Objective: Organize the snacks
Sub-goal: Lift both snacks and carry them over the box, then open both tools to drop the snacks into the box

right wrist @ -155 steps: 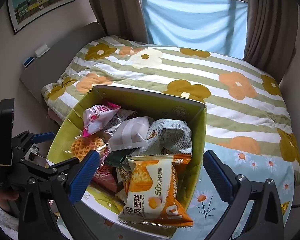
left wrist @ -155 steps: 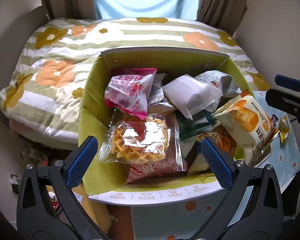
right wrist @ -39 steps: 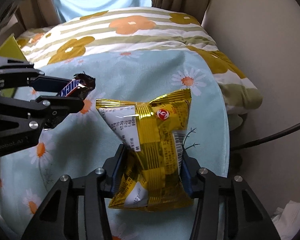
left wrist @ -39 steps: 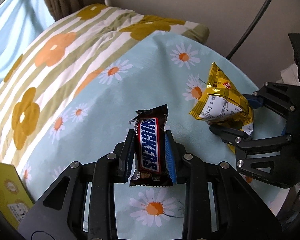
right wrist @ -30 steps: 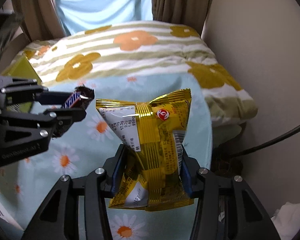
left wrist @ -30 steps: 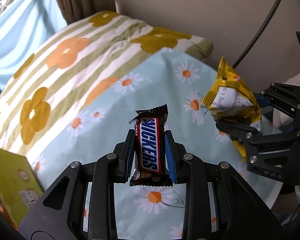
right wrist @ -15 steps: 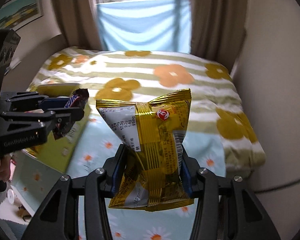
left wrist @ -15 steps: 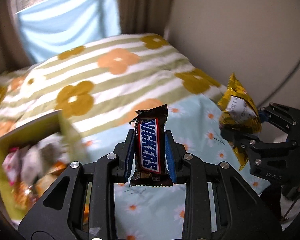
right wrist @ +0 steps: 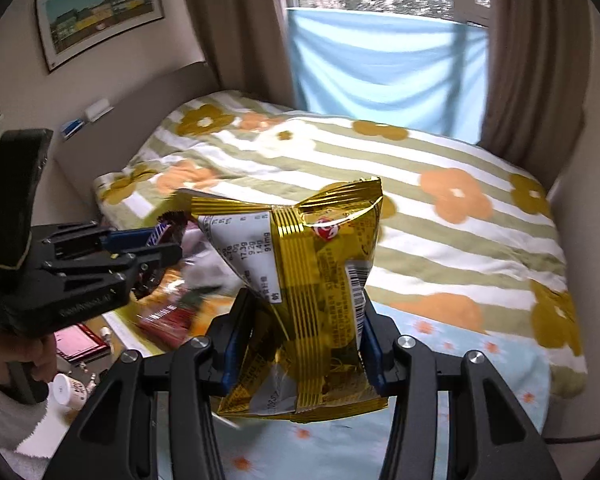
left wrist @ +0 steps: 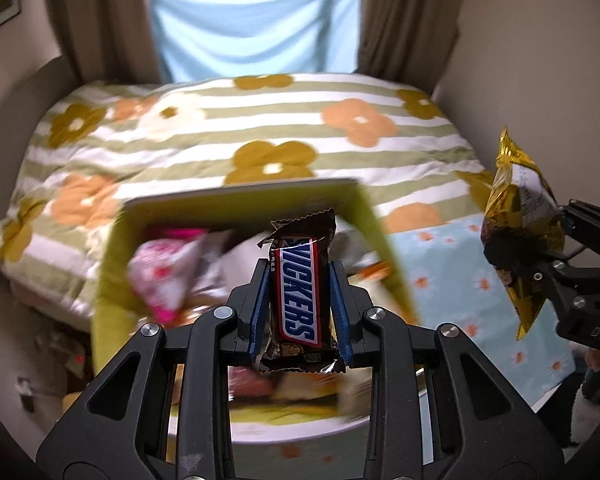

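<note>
Above the box (left wrist: 104, 280), left hand-held gripper (left wrist: 299, 308): fingers clamped on a Snickers bar (left wrist: 299, 292), held upright, label facing the camera, wrapper ends sticking out above and below the blue pads (left wrist: 259, 308). Bar clear of the box contents.

Box: yellow-green card, open top, standing on the table (left wrist: 452, 280) at the edge nearest the bed (left wrist: 260, 128). Contents blurred; a pink packet (left wrist: 160, 276) shows at the left side, other wrappers cannot be told apart.

Right hand-held gripper (right wrist: 300, 344): fingers clamped on the lower half of a gold bag (right wrist: 312, 280), upright, crumpled, white nutrition panel at upper left, red round logo near the top, barcode on the right side. In the left wrist view the same bag (left wrist: 520, 220) hangs to the right of the box, over the table. In the right wrist view the left gripper (right wrist: 156, 240) sits to the bag's left, the bar's end just showing.

Table: cover light blue with daisy print.

Bed: quilt striped green and white with orange and mustard flowers, directly behind the table. Blue cloth (right wrist: 380, 64) and brown curtains (right wrist: 236, 24) at the window beyond. Framed picture (right wrist: 100, 8) on the left wall.
</note>
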`<action>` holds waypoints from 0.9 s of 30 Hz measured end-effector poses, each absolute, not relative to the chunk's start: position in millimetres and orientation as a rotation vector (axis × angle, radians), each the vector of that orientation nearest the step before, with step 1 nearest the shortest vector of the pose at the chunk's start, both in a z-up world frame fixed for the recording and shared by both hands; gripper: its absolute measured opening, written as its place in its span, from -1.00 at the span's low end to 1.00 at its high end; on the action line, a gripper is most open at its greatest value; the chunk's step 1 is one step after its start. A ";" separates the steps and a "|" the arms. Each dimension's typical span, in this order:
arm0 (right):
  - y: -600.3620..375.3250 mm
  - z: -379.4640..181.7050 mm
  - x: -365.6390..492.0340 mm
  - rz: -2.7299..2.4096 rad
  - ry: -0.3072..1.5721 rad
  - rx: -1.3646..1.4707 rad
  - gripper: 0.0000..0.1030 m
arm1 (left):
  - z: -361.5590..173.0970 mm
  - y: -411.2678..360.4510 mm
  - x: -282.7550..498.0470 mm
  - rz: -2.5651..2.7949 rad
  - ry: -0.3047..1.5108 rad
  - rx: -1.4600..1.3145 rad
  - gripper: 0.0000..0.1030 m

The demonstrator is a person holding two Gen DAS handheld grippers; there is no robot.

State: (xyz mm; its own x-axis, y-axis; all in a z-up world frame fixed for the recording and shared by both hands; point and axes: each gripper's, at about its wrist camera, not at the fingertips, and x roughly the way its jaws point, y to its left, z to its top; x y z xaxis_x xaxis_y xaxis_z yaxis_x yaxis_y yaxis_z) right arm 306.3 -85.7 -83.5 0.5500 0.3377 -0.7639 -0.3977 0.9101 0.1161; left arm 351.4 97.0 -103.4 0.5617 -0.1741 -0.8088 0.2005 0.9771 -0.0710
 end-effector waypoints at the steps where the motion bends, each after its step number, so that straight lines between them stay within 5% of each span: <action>1: -74.3 -85.2 307.2 0.443 0.890 -0.073 -0.13 | -107.4 110.6 350.9 -0.211 0.959 0.026 -0.50; 12: -10.4 -108.3 310.2 0.430 0.952 -0.012 -0.13 | -156.4 169.0 360.2 -0.236 1.065 0.073 -0.43; 14: -9.8 -109.4 307.9 0.420 0.959 -0.002 -0.13 | -158.6 169.5 357.1 -0.241 1.060 0.078 0.14; 15: -9.3 -110.7 307.2 0.413 0.965 0.002 -0.13 | -158.0 170.1 356.1 -0.239 1.055 0.080 0.88; 16: -8.8 -111.1 307.2 0.408 0.970 0.006 -0.13 | -155.2 172.5 351.5 -0.240 1.026 0.069 0.99; 27: 9.0 -115.0 299.4 0.453 1.012 0.011 -0.13 | -131.2 199.1 320.9 -0.178 0.985 -0.012 0.99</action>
